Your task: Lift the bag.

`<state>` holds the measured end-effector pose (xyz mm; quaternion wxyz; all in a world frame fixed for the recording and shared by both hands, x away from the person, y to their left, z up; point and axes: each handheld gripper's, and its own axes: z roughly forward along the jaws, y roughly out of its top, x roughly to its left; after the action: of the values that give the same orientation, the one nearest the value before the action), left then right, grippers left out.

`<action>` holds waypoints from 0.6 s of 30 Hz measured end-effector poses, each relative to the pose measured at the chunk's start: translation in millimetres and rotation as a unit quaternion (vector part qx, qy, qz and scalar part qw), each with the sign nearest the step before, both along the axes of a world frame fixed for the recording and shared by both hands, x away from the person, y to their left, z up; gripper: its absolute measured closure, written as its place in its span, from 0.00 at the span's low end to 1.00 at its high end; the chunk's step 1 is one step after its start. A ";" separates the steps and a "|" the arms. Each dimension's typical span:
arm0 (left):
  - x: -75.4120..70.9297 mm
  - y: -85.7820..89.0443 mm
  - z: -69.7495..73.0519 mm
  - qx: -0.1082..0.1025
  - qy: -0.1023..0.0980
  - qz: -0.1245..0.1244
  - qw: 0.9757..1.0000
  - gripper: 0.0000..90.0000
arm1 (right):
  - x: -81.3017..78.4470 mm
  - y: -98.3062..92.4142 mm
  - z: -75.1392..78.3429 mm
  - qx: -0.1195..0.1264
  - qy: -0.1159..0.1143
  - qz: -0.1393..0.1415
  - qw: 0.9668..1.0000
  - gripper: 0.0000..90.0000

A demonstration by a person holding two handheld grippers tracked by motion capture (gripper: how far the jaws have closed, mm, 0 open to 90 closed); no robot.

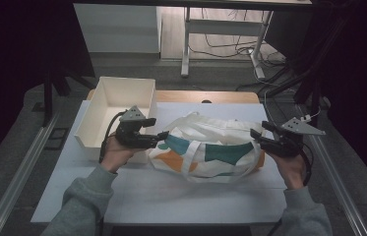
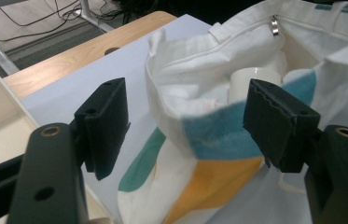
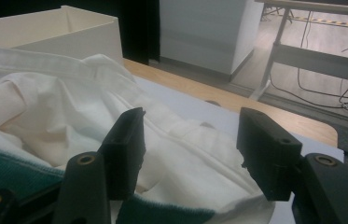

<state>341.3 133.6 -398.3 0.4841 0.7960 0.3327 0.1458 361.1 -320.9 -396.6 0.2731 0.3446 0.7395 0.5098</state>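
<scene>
1. The tote bag point(image 1: 205, 150), white canvas with teal and orange patches, lies at the centre of the high view on the white table point(image 1: 171, 196), its mouth gaping.
2. The left gripper point(image 1: 164, 135) sits at the bag's left end, jaws apart; in the left gripper view the bag's rim point(image 2: 209, 126) lies between them, unpressed.
3. The right gripper point(image 1: 254, 133) sits at the bag's right end, jaws spread, cloth point(image 3: 185, 154) loose between them.
4. A pale cup point(image 2: 255, 79) stands inside the bag.
5. A white bin point(image 1: 117, 105) stands upper left of the bag.
</scene>
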 end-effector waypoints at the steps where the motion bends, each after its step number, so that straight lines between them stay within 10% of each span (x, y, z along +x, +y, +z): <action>1: -2.0 1.7 -0.6 0.001 -0.001 -0.001 1.000 0.34 | -1.0 -1.7 -1.2 0.003 0.000 0.001 1.000 0.45; 12: -26.8 32.7 -14.7 -0.014 0.008 0.015 1.000 0.33 | -28.9 -32.4 -3.9 0.031 -0.002 -0.017 0.999 0.41; 18: -41.3 46.4 -27.3 -0.010 0.013 0.032 0.999 0.32 | -45.0 -40.7 -16.9 0.002 0.014 -0.023 1.000 0.39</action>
<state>300.0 180.0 -425.6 0.4825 0.7819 0.3660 0.1479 316.1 -361.6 -413.5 0.2737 0.3687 0.7343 0.5000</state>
